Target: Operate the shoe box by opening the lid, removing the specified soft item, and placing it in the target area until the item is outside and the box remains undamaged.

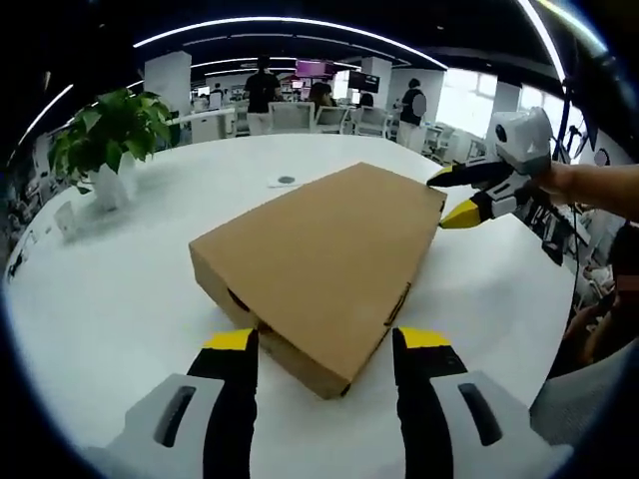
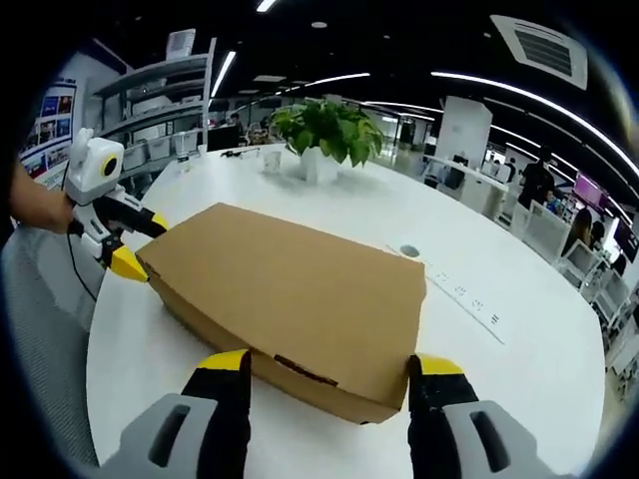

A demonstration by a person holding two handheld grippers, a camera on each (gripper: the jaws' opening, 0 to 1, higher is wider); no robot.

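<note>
Left gripper view: flat brown cardboard shoe box (image 1: pixel 324 264) lying closed on round white table (image 1: pixel 120 299). Left gripper (image 1: pixel 324 349) hovering at near corner, jaws spread wide, gripping nothing. Right gripper (image 2: pixel 329 371) straddling opposite corner, jaws apart, likewise empty. Potted green plant (image 1: pixel 108 135) standing far left.

Open-plan office (image 1: pixel 300 90), ceiling strip lights (image 2: pixel 499 85)

The shoe box (image 1: pixel 324 264) sits shut on the white table (image 1: pixel 120 299), so whatever lies inside is hidden. Its near corner dips between the left gripper (image 1: pixel 324 349) tips. The people (image 1: pixel 262 95) far back are too small to make out. The table's (image 2: pixel 559 379) power strip (image 2: pixel 464 294) is blurred.
</note>
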